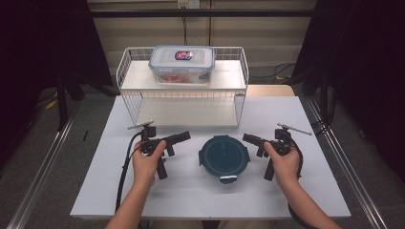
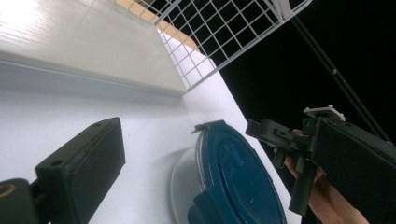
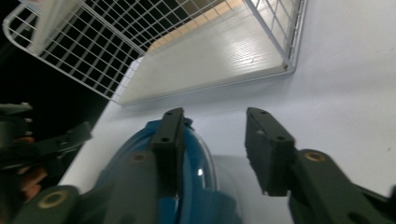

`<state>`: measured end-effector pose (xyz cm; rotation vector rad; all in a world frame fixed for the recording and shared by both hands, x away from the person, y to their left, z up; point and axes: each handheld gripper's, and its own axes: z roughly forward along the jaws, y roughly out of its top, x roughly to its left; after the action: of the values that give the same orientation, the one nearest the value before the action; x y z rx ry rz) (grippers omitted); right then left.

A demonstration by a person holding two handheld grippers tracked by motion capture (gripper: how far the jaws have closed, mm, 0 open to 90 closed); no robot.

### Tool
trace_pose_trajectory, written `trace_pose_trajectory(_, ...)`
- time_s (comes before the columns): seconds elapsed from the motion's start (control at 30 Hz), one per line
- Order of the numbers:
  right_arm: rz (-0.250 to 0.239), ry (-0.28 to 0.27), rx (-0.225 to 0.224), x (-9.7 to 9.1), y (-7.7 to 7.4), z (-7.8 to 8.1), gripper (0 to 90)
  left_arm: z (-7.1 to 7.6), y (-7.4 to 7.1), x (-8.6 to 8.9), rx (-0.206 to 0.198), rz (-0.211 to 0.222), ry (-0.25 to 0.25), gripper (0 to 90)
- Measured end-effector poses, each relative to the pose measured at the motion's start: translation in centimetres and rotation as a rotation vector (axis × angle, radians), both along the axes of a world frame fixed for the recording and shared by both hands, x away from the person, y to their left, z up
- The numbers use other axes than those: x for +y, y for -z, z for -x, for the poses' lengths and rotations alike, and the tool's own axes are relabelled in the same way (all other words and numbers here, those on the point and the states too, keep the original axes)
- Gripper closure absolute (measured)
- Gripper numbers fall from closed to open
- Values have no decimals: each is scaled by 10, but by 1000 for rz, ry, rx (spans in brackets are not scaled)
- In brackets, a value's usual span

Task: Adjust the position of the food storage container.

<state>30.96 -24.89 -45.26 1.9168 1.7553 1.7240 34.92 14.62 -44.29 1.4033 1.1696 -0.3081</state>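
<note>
High view: round blue-lidded container (image 1: 224,158) sits at mid surface (image 1: 310,191), between left gripper (image 1: 184,137) and right gripper (image 1: 248,138).

Left gripper view: fingers (image 2: 84,163) wide apart, empty.

Right gripper view: fingers (image 3: 271,149) half open, holding nothing, beside the container's rim. Risk: a careless approach could knock the container sliding.

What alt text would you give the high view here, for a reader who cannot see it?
A round dark-blue lidded container sits on a white table between a person's two handheld grippers, the left gripper and the right gripper both pointing at it without touching. Behind stands a white wire shelf with a clear lidded box on top.
</note>
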Motion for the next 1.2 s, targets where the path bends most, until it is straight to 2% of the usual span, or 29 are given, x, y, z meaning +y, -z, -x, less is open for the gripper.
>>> trace_pose_trajectory(0.13,-7,-10,8,-4,3,7,485,4,4,-2,25,17,7,25)
trace_pose_trajectory(0.27,-25,-7,15,-8,7,14,434,8,9,-4,39,16,25,25)
trace_pose_trajectory(0.33,-24,-11,18,-9,8,17,413,10,10,-6,41,-16,34,25)
trace_pose_trajectory(0.37,-24,-11,18,-9,8,17,413,10,10,-6,41,-16,34,26)
trace_pose_trajectory(0.43,-41,-19,29,-10,10,23,408,13,13,-10,50,-49,54,26)
trace_pose_trajectory(0.53,-62,-29,36,-9,11,27,403,15,17,-12,64,-29,67,26)
trace_pose_trajectory(0.63,-69,-32,36,-8,13,29,399,16,18,-13,63,-39,76,26)
trace_pose_trajectory(0.77,-70,-44,43,-8,15,30,397,17,19,-16,74,-24,80,27)
trace_pose_trajectory(0.8,-88,-44,42,-8,16,30,397,18,21,-18,89,-12,78,28)
trace_pose_trajectory(0.87,-106,-44,54,-8,17,30,397,18,23,-19,102,-19,83,28)
trace_pose_trajectory(1.0,-104,-48,68,-7,21,31,399,19,28,-25,128,-34,97,35)
trace_pose_trajectory(1.2,-109,-67,80,-3,23,32,405,20,33,-29,129,-45,97,73)
